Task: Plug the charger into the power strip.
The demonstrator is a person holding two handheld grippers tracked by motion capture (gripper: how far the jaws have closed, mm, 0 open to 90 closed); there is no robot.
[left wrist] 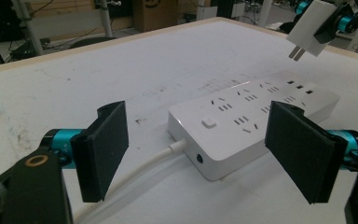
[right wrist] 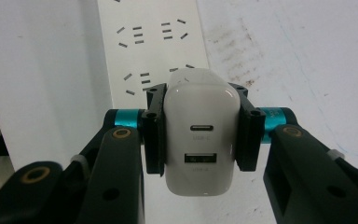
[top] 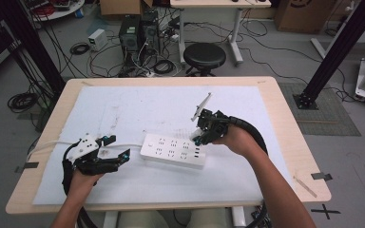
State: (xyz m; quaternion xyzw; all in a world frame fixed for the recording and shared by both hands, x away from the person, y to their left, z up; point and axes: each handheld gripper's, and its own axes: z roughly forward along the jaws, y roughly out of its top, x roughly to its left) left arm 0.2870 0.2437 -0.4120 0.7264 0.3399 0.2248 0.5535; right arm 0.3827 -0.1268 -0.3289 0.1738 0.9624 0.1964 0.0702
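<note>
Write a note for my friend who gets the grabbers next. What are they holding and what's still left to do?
Right gripper: shut on the white charger, held in the air above the power strip, prongs pointing down, not yet plugged in.
Left gripper: open, holding nothing, jaws set either side of the strip's cord end without touching it.
Power strip: lies flat on the white mat, its cable running off toward the left gripper.
Done: charger picked up and brought over the strip.
Probably left: steady the strip with the left gripper, line the prongs up with a socket, push the charger in.
</note>
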